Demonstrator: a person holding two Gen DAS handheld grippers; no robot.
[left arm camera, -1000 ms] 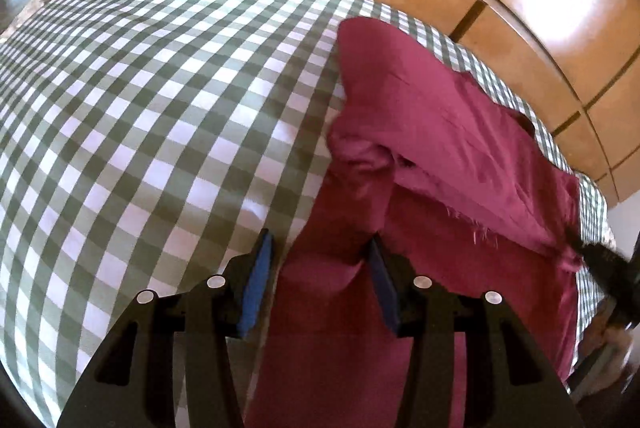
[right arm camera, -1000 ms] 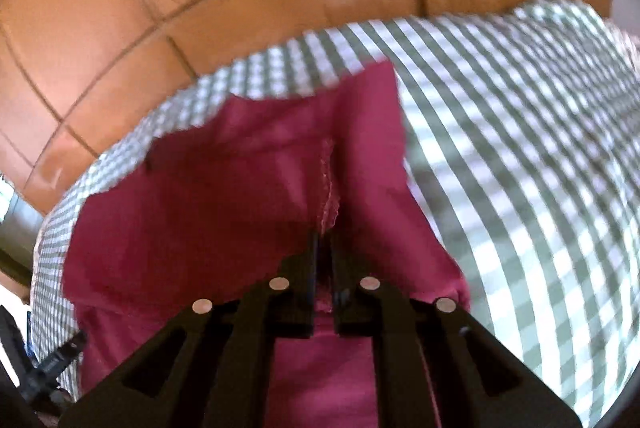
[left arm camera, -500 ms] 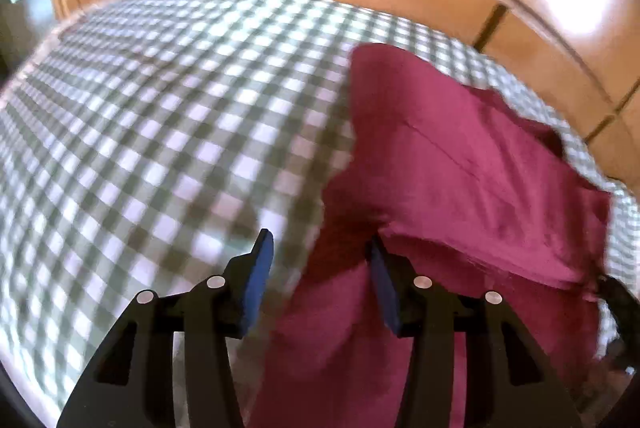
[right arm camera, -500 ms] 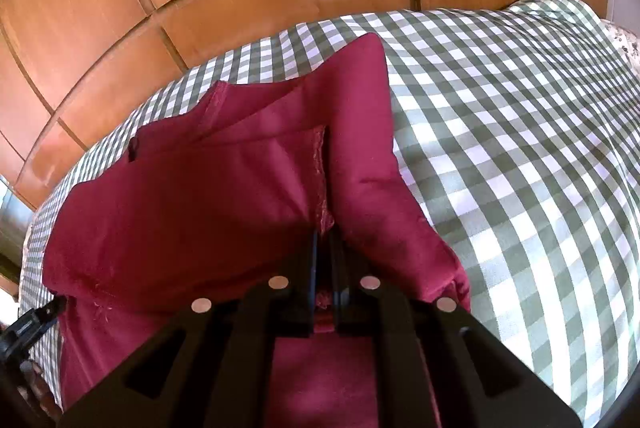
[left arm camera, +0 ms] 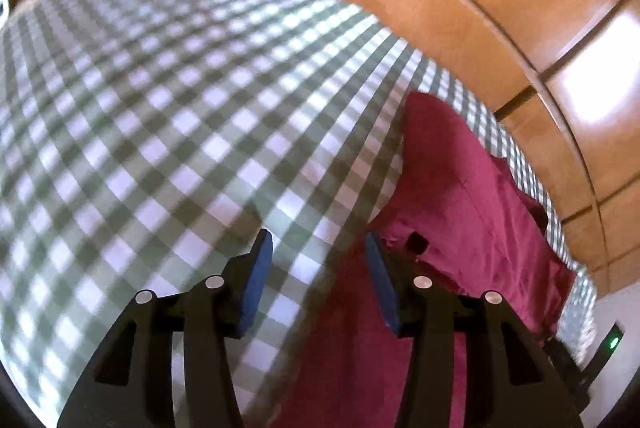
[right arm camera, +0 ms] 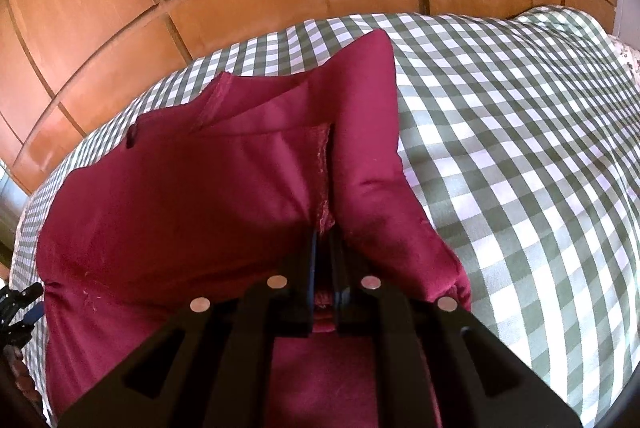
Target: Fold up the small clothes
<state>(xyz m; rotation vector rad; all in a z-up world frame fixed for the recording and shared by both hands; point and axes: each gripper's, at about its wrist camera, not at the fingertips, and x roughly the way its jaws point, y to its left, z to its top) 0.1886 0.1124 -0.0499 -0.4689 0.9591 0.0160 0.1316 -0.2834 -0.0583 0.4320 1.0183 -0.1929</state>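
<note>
Left gripper (left arm camera: pixel 316 268): you swung it wide open, empty, off the maroon garment (left arm camera: pixel 472 195) toward the checkered cloth (left arm camera: pixel 160 99).
Right gripper (right arm camera: pixel 325 248): you kept it clamped on the garment's seam edge.
Fold: unfinished.

One maroon garment (right arm camera: pixel 208 211), one checked cloth (right arm camera: pixel 520 147), two grippers (left arm camera: pixel 318 268) (right arm camera: pixel 325 256)

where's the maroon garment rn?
Maroon garment lies on the checked cloth, pinched by the right tongs; in the left view, it's right of the open left tongs.

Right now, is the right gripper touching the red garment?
Touching. The right wrist view shows the right gripper shut on a ridge of the red garment, cloth pinched between its fingers.
</note>
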